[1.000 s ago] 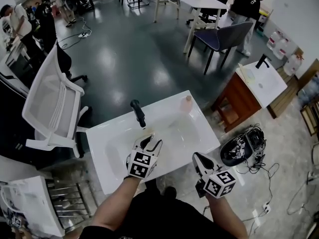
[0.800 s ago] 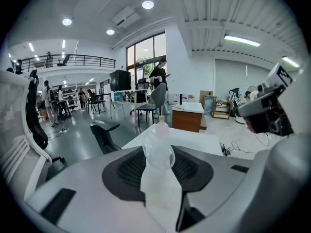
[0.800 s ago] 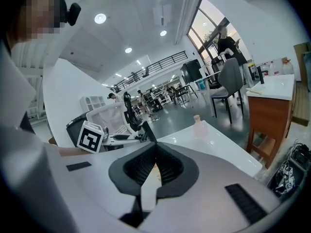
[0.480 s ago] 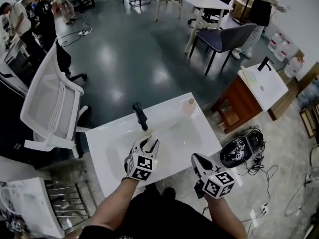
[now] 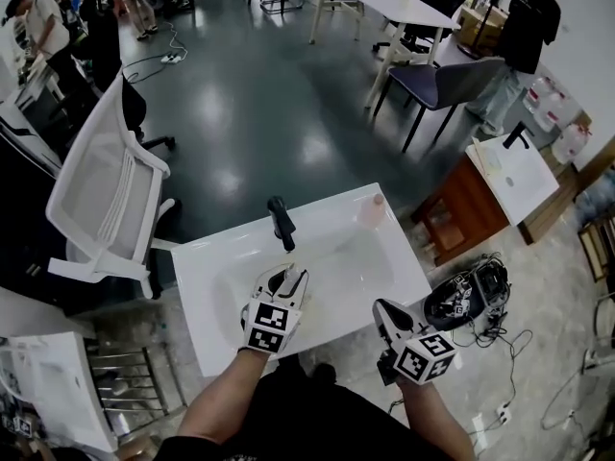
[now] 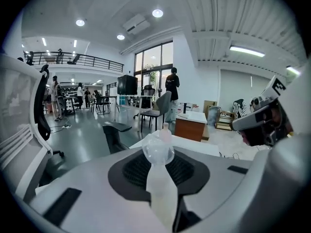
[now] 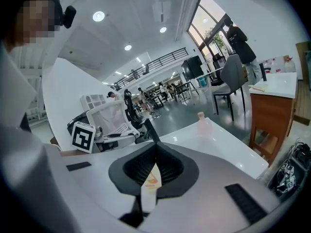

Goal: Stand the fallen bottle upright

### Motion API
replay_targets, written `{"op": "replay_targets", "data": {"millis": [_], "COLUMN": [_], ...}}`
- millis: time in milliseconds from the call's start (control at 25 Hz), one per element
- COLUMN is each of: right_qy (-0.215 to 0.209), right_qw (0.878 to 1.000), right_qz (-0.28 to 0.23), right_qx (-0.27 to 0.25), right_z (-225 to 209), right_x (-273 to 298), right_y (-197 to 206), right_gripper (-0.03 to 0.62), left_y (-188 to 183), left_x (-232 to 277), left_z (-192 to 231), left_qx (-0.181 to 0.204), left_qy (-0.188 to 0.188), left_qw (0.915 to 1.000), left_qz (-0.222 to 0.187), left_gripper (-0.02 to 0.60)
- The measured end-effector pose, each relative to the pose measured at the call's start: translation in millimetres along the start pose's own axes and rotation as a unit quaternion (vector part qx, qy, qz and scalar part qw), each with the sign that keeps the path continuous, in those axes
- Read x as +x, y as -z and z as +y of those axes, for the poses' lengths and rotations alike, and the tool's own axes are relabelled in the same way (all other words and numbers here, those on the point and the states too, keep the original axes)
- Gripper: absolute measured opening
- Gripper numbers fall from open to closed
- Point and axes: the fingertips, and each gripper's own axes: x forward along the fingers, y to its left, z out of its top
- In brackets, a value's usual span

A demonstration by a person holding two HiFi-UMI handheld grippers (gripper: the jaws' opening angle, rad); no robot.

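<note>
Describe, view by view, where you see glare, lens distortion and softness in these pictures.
Head view: ceiling lights glare as pale patches on the dark glossy floor, and the white sink top is bright, nearly washed out. Left gripper view: strong fisheye bending, black corners, and the clear bottle up close looks soft. Right gripper view: the same fisheye curve, and a ceiling lamp flares.

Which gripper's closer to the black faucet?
Left gripper: just before the faucet, jaws just closing round a clear bottle. Right gripper: further back, at the sink's front right edge.
</note>
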Motion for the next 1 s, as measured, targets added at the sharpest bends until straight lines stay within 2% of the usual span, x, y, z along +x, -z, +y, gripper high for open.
{"op": "replay_targets", "data": {"millis": [200, 440, 760, 1000], "right_qy": [-0.021, -0.05, -0.068, -0.07], "right_qw": [1.0, 0.998, 0.997, 0.997], "right_qz": [0.009, 0.024, 0.031, 0.029], "right_qx": [-0.006, -0.014, -0.017, -0.02], "right_z": [17, 35, 42, 42], "right_x": [14, 33, 52, 64], "right_y": [1, 5, -1, -12], "right_gripper": [0.014, 0.014, 0.014, 0.014], "left_y": [-6, -18, -71, -107], "left_x": [-25, -52, -78, -83], "left_z": [11, 40, 80, 105], "left_qx": [0.001, 0.0, -0.015, 0.002], "left_qy": [-0.014, -0.052, -0.081, -0.092], "left_qw": [0.9998, 0.998, 0.9928, 0.9898], "left_qz": [-0.015, -0.036, -0.086, -0.109], "left_gripper": [0.1, 0.1, 0.098, 0.094]}}
